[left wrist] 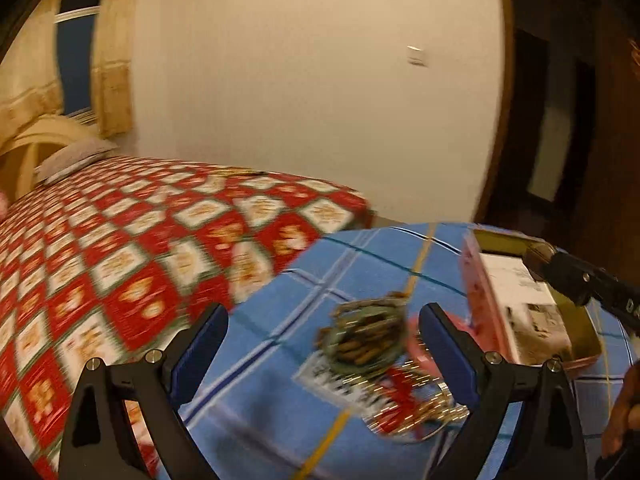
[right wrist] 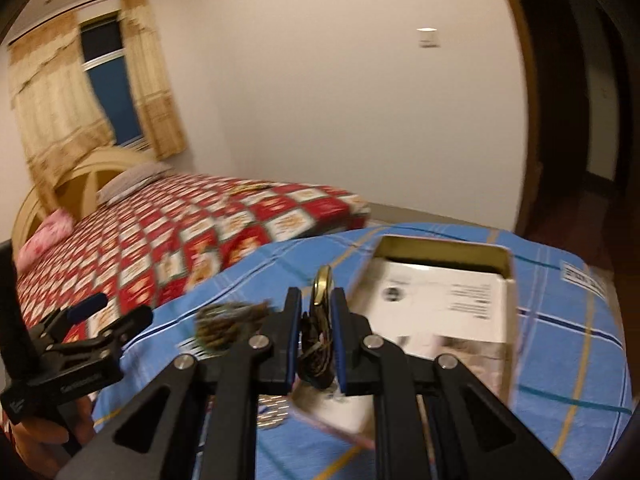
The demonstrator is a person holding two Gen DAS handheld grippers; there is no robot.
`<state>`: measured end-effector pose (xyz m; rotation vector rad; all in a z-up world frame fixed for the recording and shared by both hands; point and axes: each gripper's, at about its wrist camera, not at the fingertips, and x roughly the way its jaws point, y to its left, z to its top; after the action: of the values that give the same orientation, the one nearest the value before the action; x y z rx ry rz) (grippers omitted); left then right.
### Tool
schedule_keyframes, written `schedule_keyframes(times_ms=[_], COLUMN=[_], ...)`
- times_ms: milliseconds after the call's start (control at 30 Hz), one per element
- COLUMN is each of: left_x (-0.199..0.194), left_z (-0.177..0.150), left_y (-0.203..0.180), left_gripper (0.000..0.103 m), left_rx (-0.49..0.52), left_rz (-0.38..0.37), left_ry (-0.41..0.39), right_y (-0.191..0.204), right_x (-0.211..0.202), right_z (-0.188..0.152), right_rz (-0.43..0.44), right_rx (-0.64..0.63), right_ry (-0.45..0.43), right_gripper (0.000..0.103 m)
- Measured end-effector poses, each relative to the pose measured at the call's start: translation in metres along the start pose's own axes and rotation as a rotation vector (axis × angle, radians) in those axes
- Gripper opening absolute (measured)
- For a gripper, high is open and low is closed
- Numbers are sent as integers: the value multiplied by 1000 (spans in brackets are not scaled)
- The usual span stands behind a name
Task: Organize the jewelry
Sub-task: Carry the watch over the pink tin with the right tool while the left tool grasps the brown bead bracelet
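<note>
Hanging between the clenched pads of the right gripper (right wrist: 316, 344), a gold bangle (right wrist: 322, 286) with dark trinkets beneath it is held just beside the open tin box (right wrist: 508, 300), above the blue checked cloth (right wrist: 560, 360). More jewelry (left wrist: 366, 336), a blurred brown-green heap, lies on that cloth near the box. The left gripper (left wrist: 320, 344) stands spread wide and empty over the heap. Beyond the cloth lies a red patterned bed (left wrist: 120, 240).

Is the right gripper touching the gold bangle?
Touching. In the right wrist view the right gripper has its blue pads closed against both sides of the gold bangle.
</note>
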<state>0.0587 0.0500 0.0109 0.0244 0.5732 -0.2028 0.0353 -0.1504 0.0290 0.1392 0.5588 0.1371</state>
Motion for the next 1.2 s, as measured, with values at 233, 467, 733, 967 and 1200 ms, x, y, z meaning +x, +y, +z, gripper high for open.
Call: schedule_keyframes(times_ms=[233,467,733,967,1200], left_x=[58,51,23,0,31], left_z=[-8,-3,12,41,26], left_y=[-36,-7,7,-15,-25], left_gripper=[44,14,11,11,71], left_rx=[163,2,-66,42,110], left_rz=[-2,-104,-170,-122,-145], left_ry=[151,111,16,-73,86], right_y=[-35,-42,-54,-67,-75], right_x=[9,13,9,6,13], right_z=[-4,-10,-12,-3,-4], right_rz=[-65,-67,-54,-67,-56], right_rx=[73,67,100,122,141], right_ry=[9,5,-23,-46,-25], right_gripper=[17,17,17,17,17])
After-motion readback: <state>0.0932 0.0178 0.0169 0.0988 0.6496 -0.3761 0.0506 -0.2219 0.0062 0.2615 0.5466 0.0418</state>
